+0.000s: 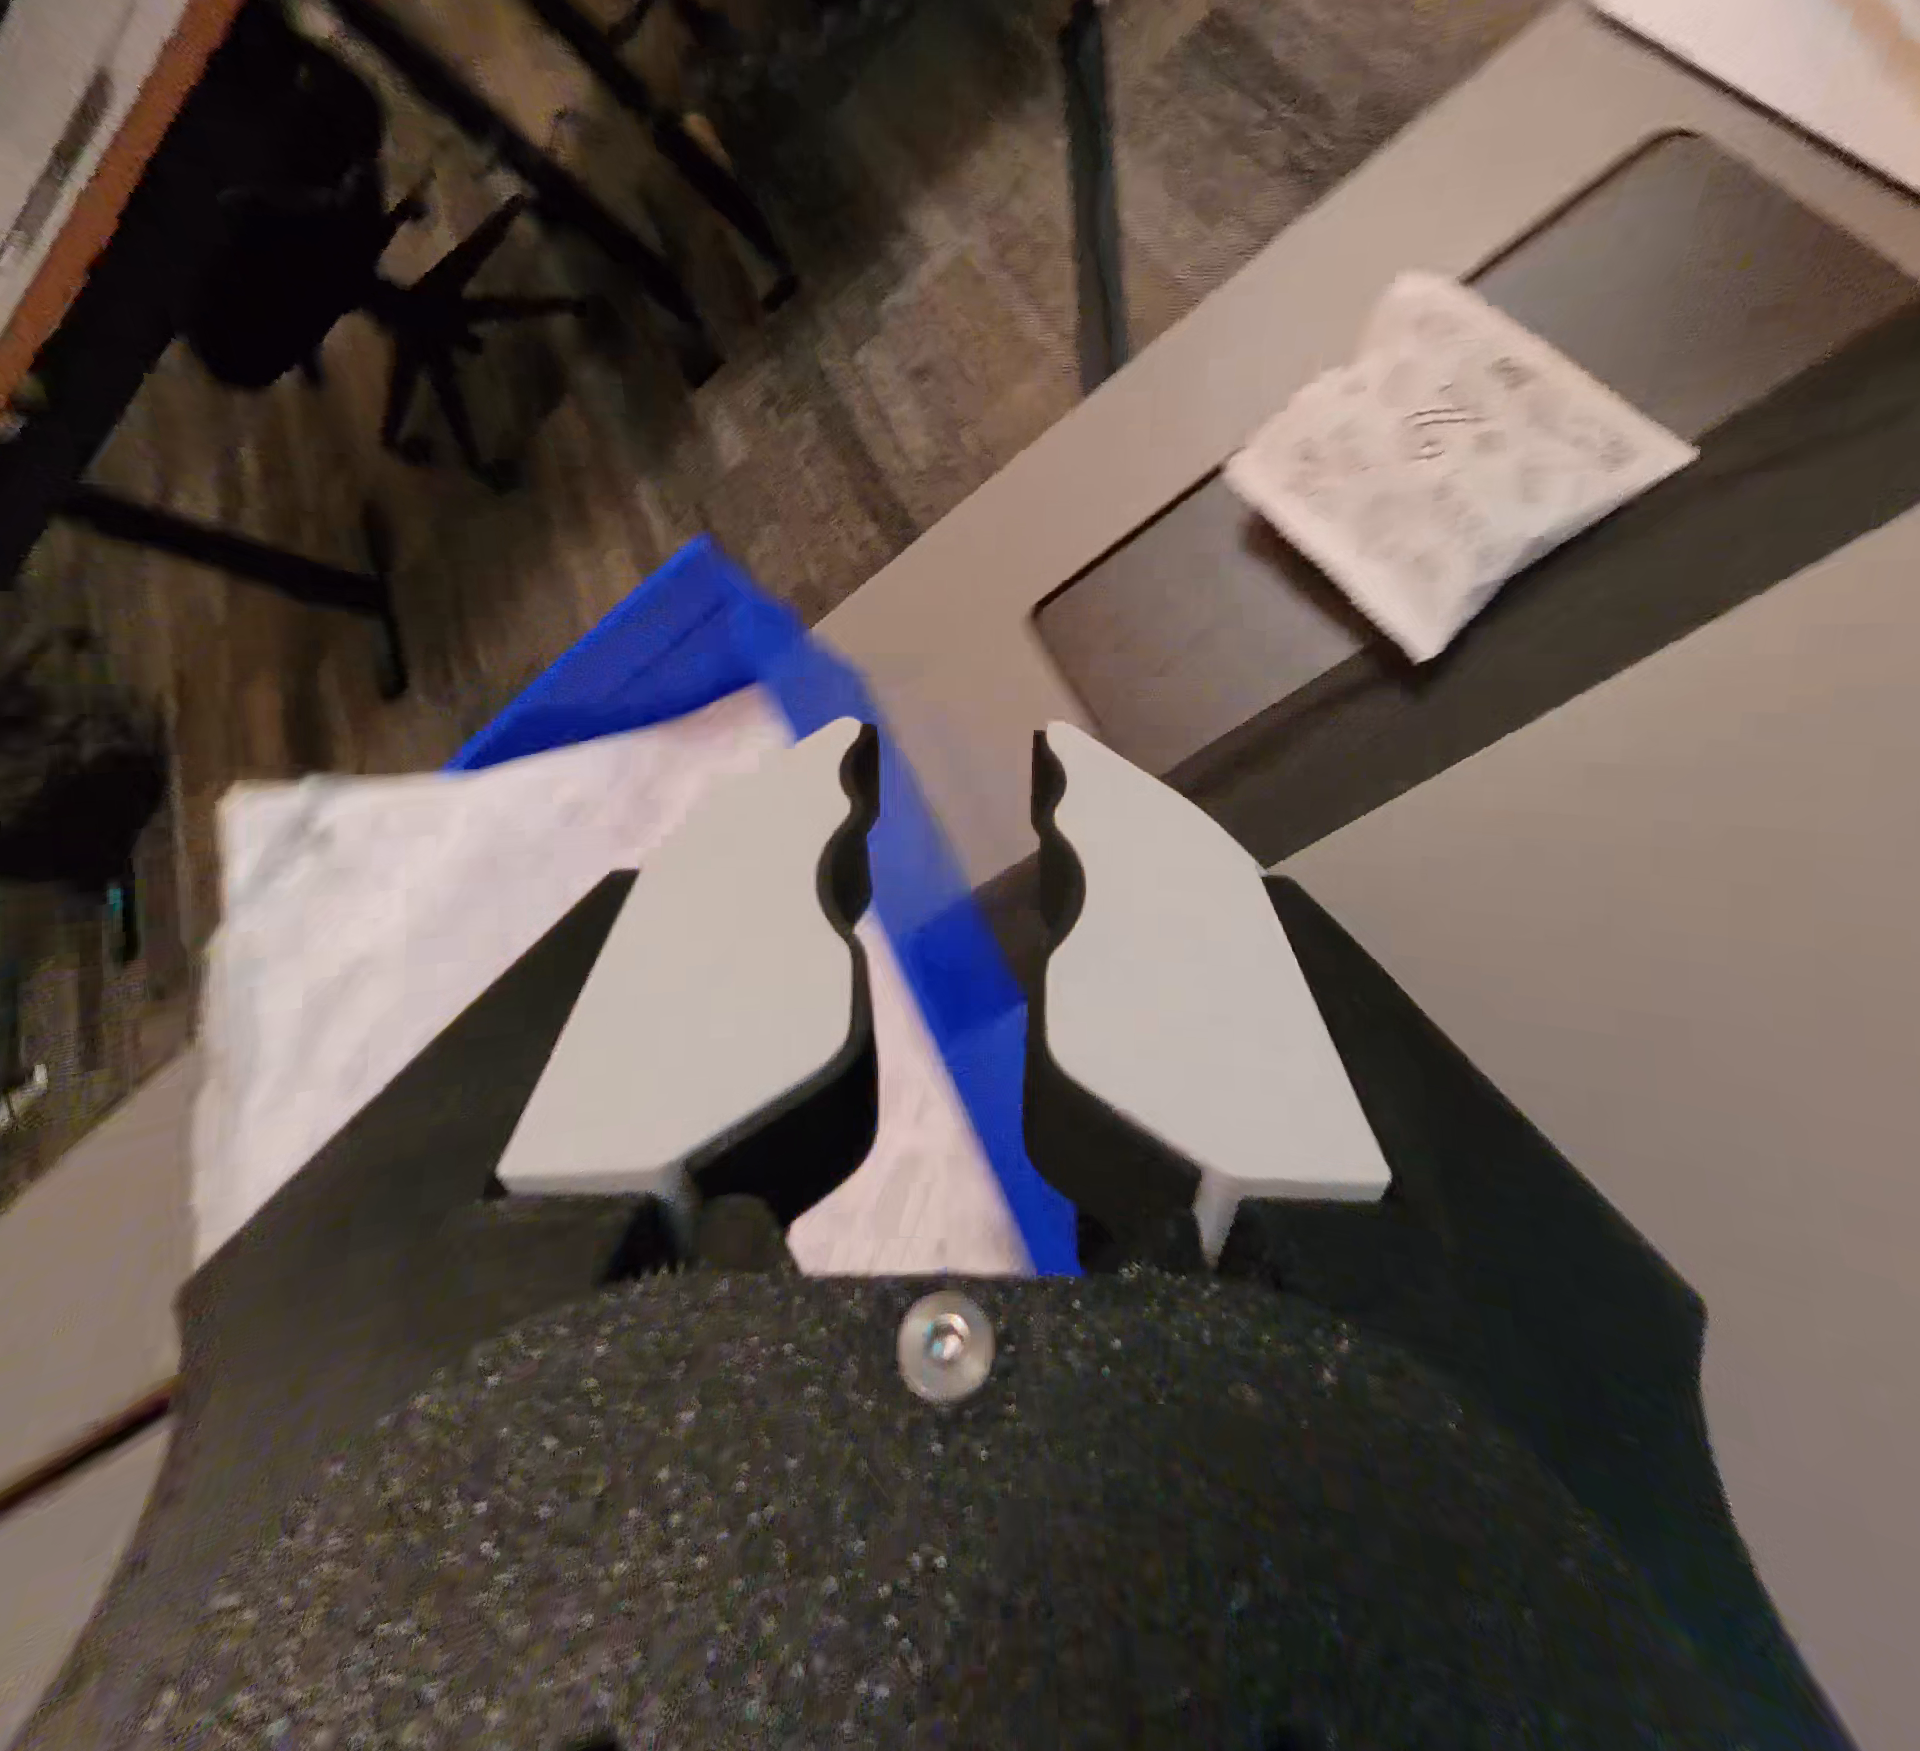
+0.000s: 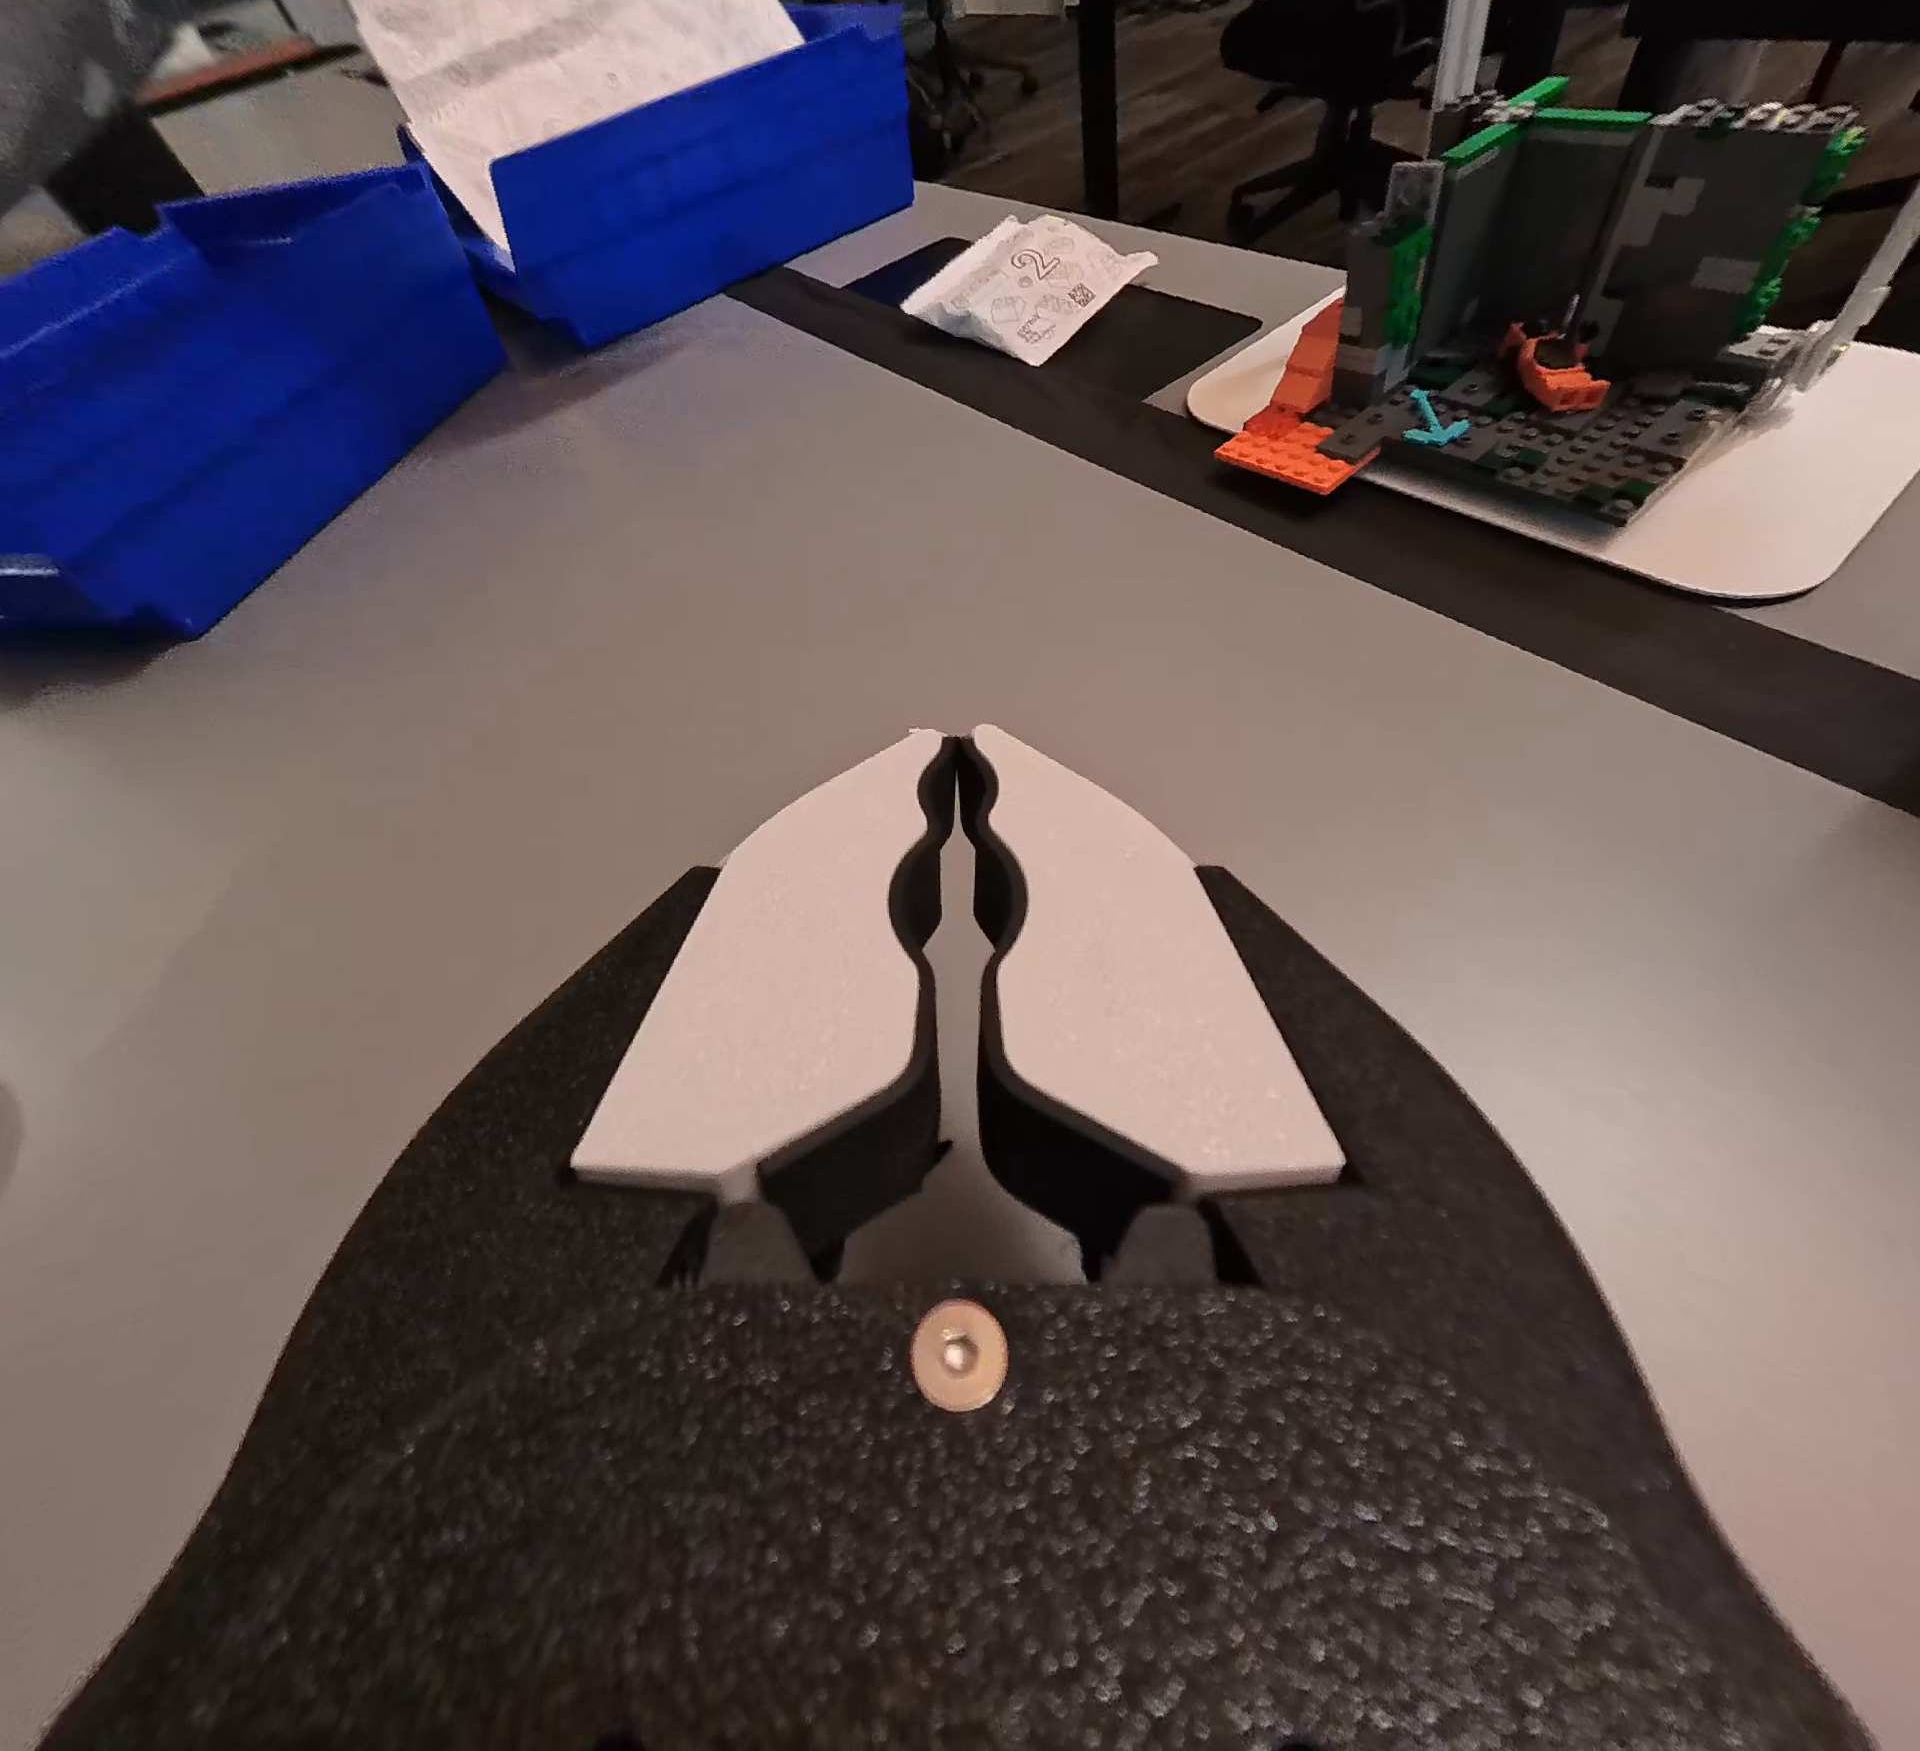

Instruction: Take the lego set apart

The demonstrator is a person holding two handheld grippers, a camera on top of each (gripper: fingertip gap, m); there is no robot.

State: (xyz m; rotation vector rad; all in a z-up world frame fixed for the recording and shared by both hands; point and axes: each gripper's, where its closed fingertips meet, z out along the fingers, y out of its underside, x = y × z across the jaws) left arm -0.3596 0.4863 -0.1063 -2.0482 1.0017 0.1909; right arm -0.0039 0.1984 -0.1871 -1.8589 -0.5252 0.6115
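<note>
- The lego set [image 2: 1590, 319] stands fully built on a white tray [image 2: 1714, 548] at the far right of the grey tabletop [image 2: 831, 558]: dark grey walls trimmed in green, a dark studded base, an orange plate jutting over the tray's near edge.
- No loose bricks show anywhere on the tabletop, so by my reading the taking apart has not begun; every piece is left to pull off.
- The right gripper [image 2: 958, 745] hovers low over bare tabletop, well apart from the set, its tips pressed together with nothing between them.
- The left gripper [image 1: 956, 745] has its jaws parted, over the far blue bin [image 2: 696, 174]. A large white paper bag [image 1: 436, 932] lies under its left finger and the bin's wall runs through the gap; motion blur keeps me from telling whether anything is pinched.
- In the right wrist view that bag [image 2: 561, 39] leans upright in the far bin, its top edge up by the gripper body.
- A second blue bin [image 2: 208, 392] sits just beside the first, nearer the camera. Its inside is not visible from this low angle, so I cannot tell what it holds.
- A small white printed bag [image 2: 1029, 293] lies flat on a dark mat [image 2: 1195, 319] between the bins and the tray.
- Likely the bins are meant to take the loosened pieces.
</note>
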